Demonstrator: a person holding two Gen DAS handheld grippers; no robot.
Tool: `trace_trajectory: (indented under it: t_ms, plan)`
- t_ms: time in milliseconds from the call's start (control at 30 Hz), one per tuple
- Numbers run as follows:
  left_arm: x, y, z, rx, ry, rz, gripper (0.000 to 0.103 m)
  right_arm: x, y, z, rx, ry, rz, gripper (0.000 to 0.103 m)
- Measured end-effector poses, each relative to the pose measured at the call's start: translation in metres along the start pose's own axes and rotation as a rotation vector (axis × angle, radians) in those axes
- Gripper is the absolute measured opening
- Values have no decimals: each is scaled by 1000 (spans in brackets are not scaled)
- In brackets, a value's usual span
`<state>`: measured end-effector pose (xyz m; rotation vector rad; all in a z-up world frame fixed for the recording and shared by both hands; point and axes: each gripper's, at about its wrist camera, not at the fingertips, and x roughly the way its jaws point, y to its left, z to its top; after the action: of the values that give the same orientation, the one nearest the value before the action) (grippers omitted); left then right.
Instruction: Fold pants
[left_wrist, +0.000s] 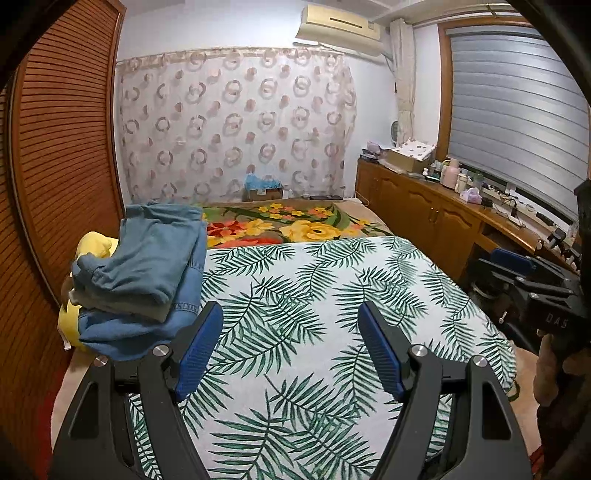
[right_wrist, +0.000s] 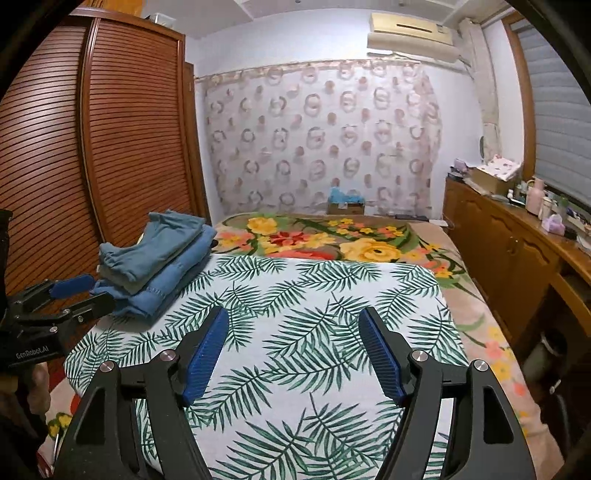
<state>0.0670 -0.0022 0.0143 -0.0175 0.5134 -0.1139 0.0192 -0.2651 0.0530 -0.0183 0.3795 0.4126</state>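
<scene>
A stack of folded blue pants (left_wrist: 144, 273) lies at the left edge of the palm-leaf sheet (left_wrist: 332, 314); it also shows in the right wrist view (right_wrist: 155, 266). A yellow item (left_wrist: 92, 247) lies under and behind the stack. My left gripper (left_wrist: 291, 347) is open and empty, hovering over the sheet just right of the stack. My right gripper (right_wrist: 293, 350) is open and empty above the middle of the sheet (right_wrist: 314, 332). The right gripper shows at the right edge of the left wrist view (left_wrist: 517, 273), and the left gripper at the left of the right wrist view (right_wrist: 74, 295).
A floral blanket (left_wrist: 288, 225) covers the far half of the bed. A slatted wooden wardrobe (left_wrist: 55, 166) stands at the left. A wooden counter (left_wrist: 443, 214) with bottles and boxes runs along the right under a window blind. A patterned curtain (left_wrist: 236, 122) hangs at the back.
</scene>
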Motion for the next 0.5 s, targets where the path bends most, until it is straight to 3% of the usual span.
trace_trajectory:
  t_ms: [367, 500]
  plan:
    - [-21, -7, 16, 10, -45, 8, 76, -16, 7, 3, 0, -49, -29, 75]
    - [-31, -8, 21, 21, -76, 13, 76, -22, 10, 1, -3, -71, -47, 79]
